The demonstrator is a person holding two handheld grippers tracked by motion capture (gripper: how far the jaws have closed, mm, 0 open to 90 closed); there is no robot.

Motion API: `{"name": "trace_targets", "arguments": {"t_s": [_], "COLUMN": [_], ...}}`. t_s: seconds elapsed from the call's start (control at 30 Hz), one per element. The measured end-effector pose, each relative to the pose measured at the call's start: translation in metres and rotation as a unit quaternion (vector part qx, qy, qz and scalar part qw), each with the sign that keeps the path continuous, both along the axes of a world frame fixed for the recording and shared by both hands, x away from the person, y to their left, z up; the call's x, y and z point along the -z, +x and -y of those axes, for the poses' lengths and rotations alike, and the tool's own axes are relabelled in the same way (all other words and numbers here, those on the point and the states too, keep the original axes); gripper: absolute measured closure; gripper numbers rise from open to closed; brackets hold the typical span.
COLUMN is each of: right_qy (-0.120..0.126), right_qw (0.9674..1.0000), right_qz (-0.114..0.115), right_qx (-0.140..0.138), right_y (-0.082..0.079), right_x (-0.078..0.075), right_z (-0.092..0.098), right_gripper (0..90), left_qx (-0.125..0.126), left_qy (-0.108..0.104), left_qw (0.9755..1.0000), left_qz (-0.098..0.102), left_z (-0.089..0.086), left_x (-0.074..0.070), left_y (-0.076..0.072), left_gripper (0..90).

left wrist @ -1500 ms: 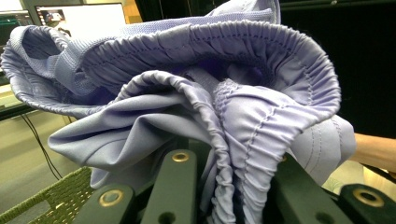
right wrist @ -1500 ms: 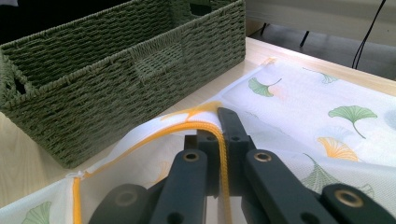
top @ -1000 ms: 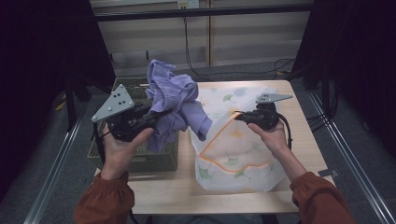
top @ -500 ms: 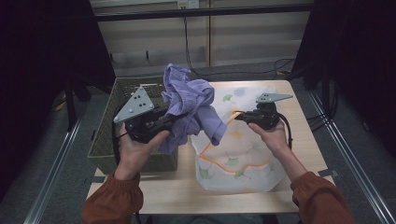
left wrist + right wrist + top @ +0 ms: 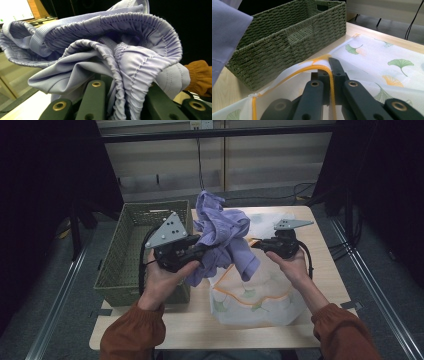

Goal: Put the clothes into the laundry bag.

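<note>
Item: crumpled lilac garment with elastic waistband (image 5: 222,240), clamped in left gripper (image 5: 196,253), held aloft between woven green basket (image 5: 131,265) and white drawstring laundry bag with ginkgo print (image 5: 260,300) on the counter (image 5: 200,330). Right gripper (image 5: 256,244) pinches bag's orange-edged rim, lifting the mouth. Status: garment out of basket; bagging apparently outstanding.

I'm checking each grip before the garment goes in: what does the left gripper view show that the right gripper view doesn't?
Left gripper view: the left tool shut on the lilac garment's gathered elastic edge, and an orange sleeve.
Right gripper view: the right tool shut on the yellow-edged rim of the leaf-print bag, beside the green woven basket on the wooden table.
Both: lilac fabric and dark jaws.
</note>
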State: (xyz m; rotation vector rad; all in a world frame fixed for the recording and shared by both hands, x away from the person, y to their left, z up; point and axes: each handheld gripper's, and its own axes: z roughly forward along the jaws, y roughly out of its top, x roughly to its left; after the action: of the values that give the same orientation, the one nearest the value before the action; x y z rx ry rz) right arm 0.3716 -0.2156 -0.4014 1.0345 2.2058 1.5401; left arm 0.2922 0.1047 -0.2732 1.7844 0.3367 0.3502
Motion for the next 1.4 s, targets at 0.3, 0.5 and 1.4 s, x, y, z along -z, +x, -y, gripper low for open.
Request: {"name": "trace_targets", "arguments": {"t_s": [0.3,0.5,1.4], "right_qy": [0.003,0.003,0.001], "right_qw": [1.0,1.0,1.0], "right_qz": [0.004,0.003,-0.001], "right_qx": [-0.001,-0.004,-0.005], "right_y": [-0.001,-0.001,0.0], "right_x": [-0.001,0.0,0.001], "right_z": [0.0,-0.002,-0.001], "right_gripper": [89.3,89.3,89.4], "left_qx": [0.014,0.028,0.069], "left_qy": [0.034,0.036,0.08], "left_qw": [0.9993,0.9988,0.9925], "left_qz": [-0.006,-0.018,-0.062], "left_z": [0.021,0.032,0.073], "left_x": [0.017,0.027,0.082], "left_y": [0.001,0.003,0.012], "left_gripper": [81.3,81.3,81.2]}}
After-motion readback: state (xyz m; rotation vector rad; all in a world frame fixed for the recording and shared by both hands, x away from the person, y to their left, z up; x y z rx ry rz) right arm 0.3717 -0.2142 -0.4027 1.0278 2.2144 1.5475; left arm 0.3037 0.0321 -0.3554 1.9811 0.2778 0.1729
